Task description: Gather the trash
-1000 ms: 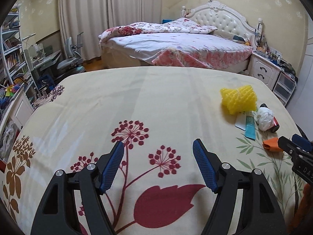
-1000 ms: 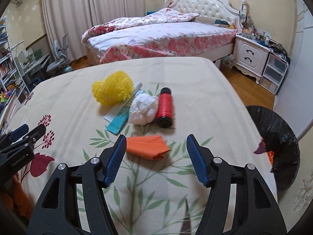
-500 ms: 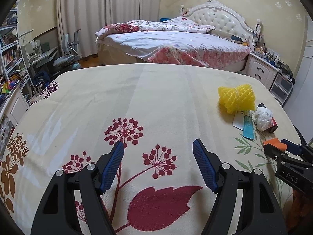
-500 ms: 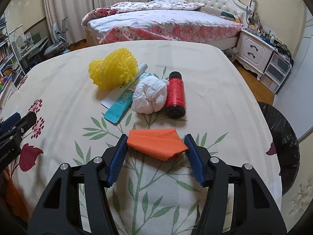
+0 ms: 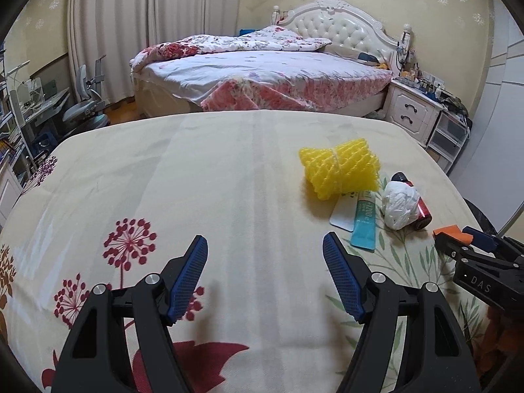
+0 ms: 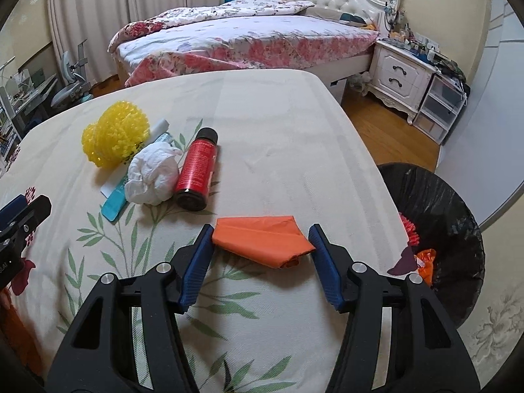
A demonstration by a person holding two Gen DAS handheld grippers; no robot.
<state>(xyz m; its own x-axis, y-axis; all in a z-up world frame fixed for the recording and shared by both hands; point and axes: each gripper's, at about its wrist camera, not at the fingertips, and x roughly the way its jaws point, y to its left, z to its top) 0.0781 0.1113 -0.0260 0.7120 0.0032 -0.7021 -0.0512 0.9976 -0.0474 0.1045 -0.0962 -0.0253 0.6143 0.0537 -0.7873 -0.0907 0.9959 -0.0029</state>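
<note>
Right gripper spread wide, low over the table, the blue pads on either side of the folded orange paper; left pad touching or nearly touching its left edge, right pad just beside its right corner, not yet pressed together on it. Beyond the orange paper, a red bottle with black cap lying on its side, and touching it on the left a crumpled white tissue. Under and behind the tissue, a flattened teal and white tube, partly covered by a yellow foam fruit net. All of this resting on a cream tablecloth printed with green leaves and red flowers. To the right, below the table edge, a bin lined with a black trash bag, some red and orange scraps visible inside. Left gripper also spread wide, pinching nothing, hovering over the bare flowered part of the cloth, well apart from the trash pile. In the left wrist view, the yellow net, the tissue and the tube seen to the front right, and the right gripper at the far right edge around the orange paper. Behind the table, a bed with floral bedding and a white nightstand.
</note>
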